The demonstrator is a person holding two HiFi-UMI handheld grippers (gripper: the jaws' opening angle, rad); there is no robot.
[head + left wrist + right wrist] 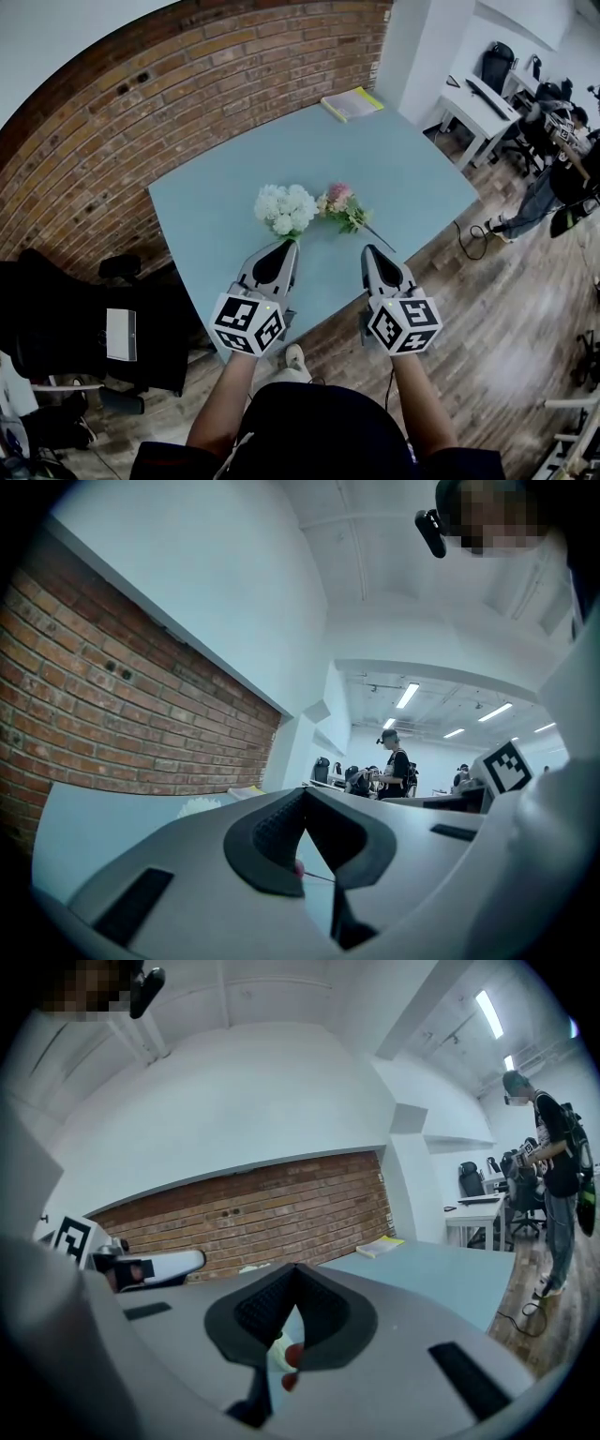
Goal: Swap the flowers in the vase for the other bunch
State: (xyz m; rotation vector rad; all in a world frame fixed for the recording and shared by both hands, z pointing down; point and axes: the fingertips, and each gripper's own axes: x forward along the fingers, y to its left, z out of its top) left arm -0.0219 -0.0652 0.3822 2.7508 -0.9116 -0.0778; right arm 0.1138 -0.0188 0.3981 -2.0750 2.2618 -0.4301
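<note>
While both pairs of jaws are pressed together with nothing held, neither can take a stem as it stands. The left gripper [286, 246] has its tip just beside the white bunch [286, 208]. The right gripper [369, 249] sits close to the bare stem [380, 239] of the pink bunch [339, 202].

Both grippers reach in over the near edge of the table [412, 169]. The two bunches lie side by side around the middle of the tabletop, a little toward that edge. The white one stands up like a dome, and its blooms hide whatever holds it, so I cannot make out the vase itself. The pink one lies flat, its stem pointing at the near edge.

The likeliest slip, I judge, is a closed tip pushing forward into the white blooms and tipping them, and any vase below, before the jaws open. Pulling that bunch out with one gripper could also drag its holder up or over if nothing steadies it.

The pink stem is thin and flat on the tabletop. Jaws coming down on it may scrape the surface, pinch only leaves, or flick it toward the near edge.

A book [352, 103] by the far corner is well apart and no concern.
</note>
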